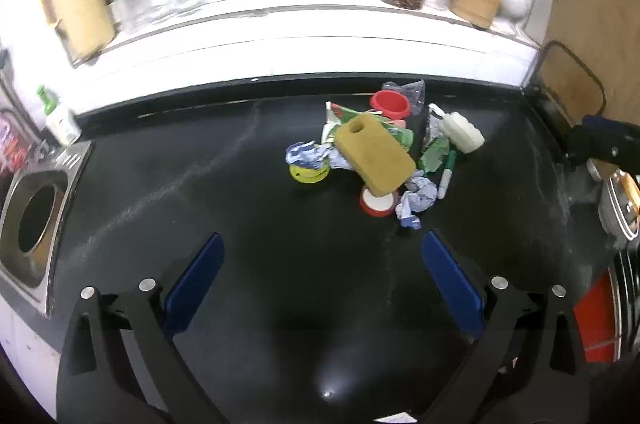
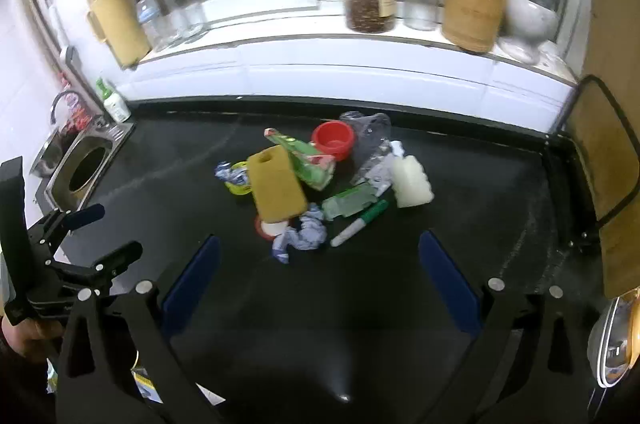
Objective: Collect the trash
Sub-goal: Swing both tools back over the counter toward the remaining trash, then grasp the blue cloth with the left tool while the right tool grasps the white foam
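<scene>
My left gripper [image 1: 322,280] has its fingers spread wide with nothing between them, hovering above bare black counter [image 1: 200,183]. My right gripper [image 2: 318,280] is the same: fingers apart, empty, short of the heap. From the right wrist view I can also see the left tool off at the lower left edge, well apart from the trash.

The trash sits in one pile toward the back of the counter, ahead of both grippers. Nearest me are a crumpled blue-and-white paper [image 2: 302,238], a red-rimmed lid [image 2: 270,227] and a green marker [image 2: 360,222]. A yellow sponge [image 2: 277,185] lies tilted across the lid and a yellow tape roll [image 1: 309,172]. Behind are a green wrapper [image 2: 308,159], a red cup [image 2: 333,139], clear crumpled plastic [image 2: 370,131] and a white ridged bottle [image 2: 412,181].

My worry is the overlap. If I pinch the sponge first, I judge it may drag the lid or flick the paper aside. The marker looks likely to roll if a finger clips it. The round opening [image 1: 38,218] in the steel panel at the left is probably the bin, and carrying across that far risks dropping light paper.
</scene>
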`<state>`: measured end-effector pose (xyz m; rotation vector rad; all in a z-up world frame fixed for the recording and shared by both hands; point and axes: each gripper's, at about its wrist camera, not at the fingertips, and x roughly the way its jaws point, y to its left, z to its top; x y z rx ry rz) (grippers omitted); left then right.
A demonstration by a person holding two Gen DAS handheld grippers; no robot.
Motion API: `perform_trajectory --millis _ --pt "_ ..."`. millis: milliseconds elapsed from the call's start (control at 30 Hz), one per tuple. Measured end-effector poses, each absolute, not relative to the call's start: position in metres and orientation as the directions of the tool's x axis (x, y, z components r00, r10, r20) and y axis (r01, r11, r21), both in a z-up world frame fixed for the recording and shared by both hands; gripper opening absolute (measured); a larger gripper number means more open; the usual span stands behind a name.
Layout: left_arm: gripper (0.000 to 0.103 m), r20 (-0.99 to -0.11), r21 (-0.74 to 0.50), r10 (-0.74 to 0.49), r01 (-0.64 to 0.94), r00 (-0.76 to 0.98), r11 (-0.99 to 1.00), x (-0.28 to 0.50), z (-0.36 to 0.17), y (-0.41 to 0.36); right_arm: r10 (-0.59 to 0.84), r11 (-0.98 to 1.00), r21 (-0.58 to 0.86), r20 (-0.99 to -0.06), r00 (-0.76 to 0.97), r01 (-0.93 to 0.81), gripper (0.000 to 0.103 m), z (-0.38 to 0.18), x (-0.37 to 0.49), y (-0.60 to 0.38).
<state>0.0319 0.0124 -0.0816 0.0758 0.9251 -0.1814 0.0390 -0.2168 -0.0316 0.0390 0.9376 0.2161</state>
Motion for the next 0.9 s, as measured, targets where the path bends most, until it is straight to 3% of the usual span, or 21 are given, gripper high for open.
perform_trajectory --millis 333,467,567,833,900 --pt "0.096 -0.797 0.053 -0.155 0.323 0.584 0.945 0.072 -0.099 0.0 0.196 0.979 0.128 -0.817 0.542 -0.161 0.096 -0.049 0.069 -0.236" --pt "0.096 -0.767 0.142 -0.18 0.437 0.615 0.888 0.099 -0.121 -0.007 0.173 0.983 0.11 -0.839 0.516 -0.15 0.094 -0.07 0.089 -0.248" --pt "0.096 -0.792 0.22 -0.168 0.531 0.587 0.818 0.126 -0.152 -0.012 0.163 0.983 0.101 -0.853 0.496 -0.151 0.093 -0.086 0.105 -0.253" --pt "0.089 -0.824 0.175 -0.215 0.597 0.524 0.783 0.181 -0.192 -0.006 0.149 0.988 0.114 -0.894 0.422 -0.108 0.092 -0.143 0.159 -0.272" --pt "0.082 -0.836 0.166 -0.223 0.618 0.501 0.768 0.192 -0.199 -0.007 0.144 0.989 0.114 -0.904 0.402 -0.096 0.089 -0.157 0.173 -0.276"
